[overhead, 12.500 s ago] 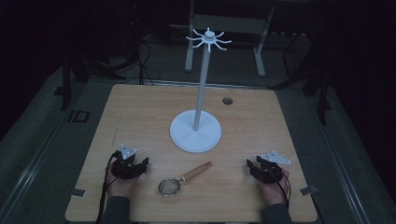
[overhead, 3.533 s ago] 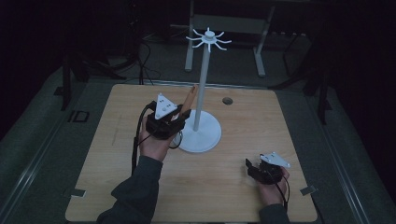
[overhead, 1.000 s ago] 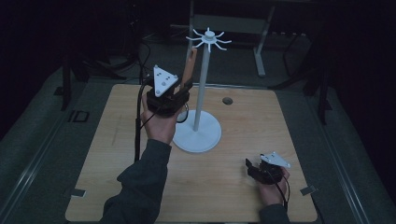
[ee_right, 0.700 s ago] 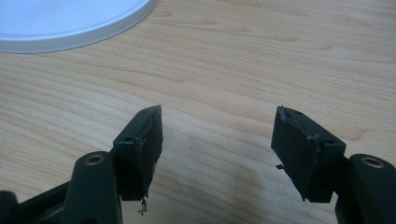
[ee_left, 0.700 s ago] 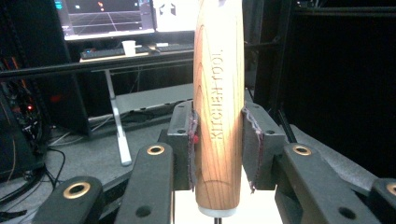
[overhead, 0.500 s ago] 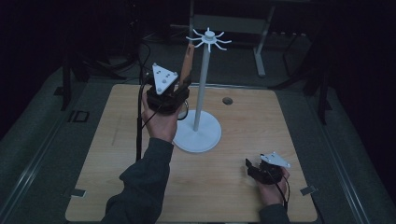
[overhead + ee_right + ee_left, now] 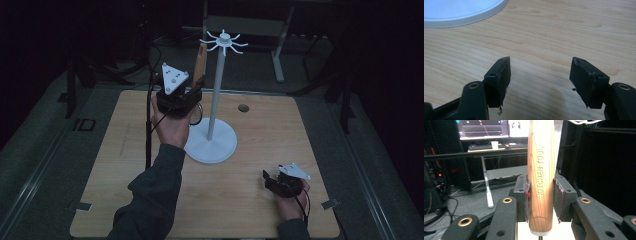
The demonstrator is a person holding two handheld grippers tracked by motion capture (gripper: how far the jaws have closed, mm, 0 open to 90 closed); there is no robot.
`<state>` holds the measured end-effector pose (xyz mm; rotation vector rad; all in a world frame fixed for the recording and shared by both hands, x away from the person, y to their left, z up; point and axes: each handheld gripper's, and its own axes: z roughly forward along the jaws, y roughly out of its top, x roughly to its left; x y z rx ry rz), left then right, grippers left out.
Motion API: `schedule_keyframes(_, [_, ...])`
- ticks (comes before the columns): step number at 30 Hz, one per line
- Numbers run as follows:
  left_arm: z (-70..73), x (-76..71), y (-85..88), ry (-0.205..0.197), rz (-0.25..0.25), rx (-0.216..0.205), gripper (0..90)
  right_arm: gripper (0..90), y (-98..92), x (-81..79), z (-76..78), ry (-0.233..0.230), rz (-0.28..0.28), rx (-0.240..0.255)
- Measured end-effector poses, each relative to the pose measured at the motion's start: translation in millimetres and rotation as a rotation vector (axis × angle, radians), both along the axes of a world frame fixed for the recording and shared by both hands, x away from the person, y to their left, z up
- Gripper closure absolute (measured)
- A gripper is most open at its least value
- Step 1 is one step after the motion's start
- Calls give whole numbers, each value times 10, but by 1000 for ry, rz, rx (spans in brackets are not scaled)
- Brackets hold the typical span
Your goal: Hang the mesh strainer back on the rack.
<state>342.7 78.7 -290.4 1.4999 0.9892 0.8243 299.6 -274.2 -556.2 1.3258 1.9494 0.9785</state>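
Observation:
My left gripper (image 7: 184, 98) is raised beside the white hook stand (image 7: 215, 95), left of its pole. It is shut on the wooden handle (image 7: 200, 61) of a kitchen strainer, which points up toward the ring of hooks (image 7: 223, 41). In the left gripper view both pads press on the handle (image 7: 541, 177), stamped "KITCHEN TOOL", with the left gripper (image 7: 541, 198) around its lower part. A dark ring (image 7: 197, 114) hangs below the hand. My right gripper (image 7: 271, 180) rests on the table at the front right. Its own view shows the right gripper (image 7: 540, 75) open over bare wood.
The stand's round white base (image 7: 211, 145) sits mid-table, and its edge (image 7: 461, 11) lies ahead of the right gripper. A small dark disc (image 7: 243, 107) lies behind the base. A metal frame (image 7: 280, 50) stands beyond the table's far edge.
The strainer earlier lay on the table between the grippers. My left gripper has taken it by the handle and lifted it up beside the stand. Over the last second nothing has visibly moved.

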Motion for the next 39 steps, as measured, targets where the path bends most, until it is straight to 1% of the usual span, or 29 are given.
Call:
schedule_keyframes(6, [2,28,24,9,-24,-7,678,330,5,-1,0,-1,2,-8])
schedule_keyframes(8, [-1,26,25,6,-29,-6,678,330,8,-2,0,-1,1,-9])
schedule_keyframes(9, [1,18,12,-4,-38,4,678,330,8,-3,0,-1,1,-9])
schedule_keyframes(13, [2,14,-16,-7,-48,7,678,329,8,-2,0,-1,1,-8])
schedule_keyframes(14, [1,25,-26,-4,-40,9,678,330,7,-2,0,-1,1,-9])
schedule_keyframes(15, [-5,54,-25,13,-37,4,678,329,8,-3,0,-1,1,-9])
schedule_keyframes(17, [-8,68,-24,16,-42,0,678,329,7,-3,0,-1,2,-8])
schedule_keyframes(20, [-6,89,-40,20,-49,7,678,328,6,-3,0,-1,2,-7])
schedule_keyframes(24, [4,106,-61,23,-57,1,678,328,6,-3,0,-2,2,-8])
schedule_keyframes(28, [9,130,-76,33,-67,1,677,326,6,-4,0,-3,2,-9])
schedule_keyframes(29, [4,145,-80,41,-71,3,677,326,6,-3,0,-3,2,-8])
schedule_keyframes(37, [-28,178,-92,56,-75,0,676,326,5,-5,0,-4,1,-7])
schedule_keyframes(39, [-36,187,-92,63,-78,13,675,326,4,-5,0,-4,1,-6])
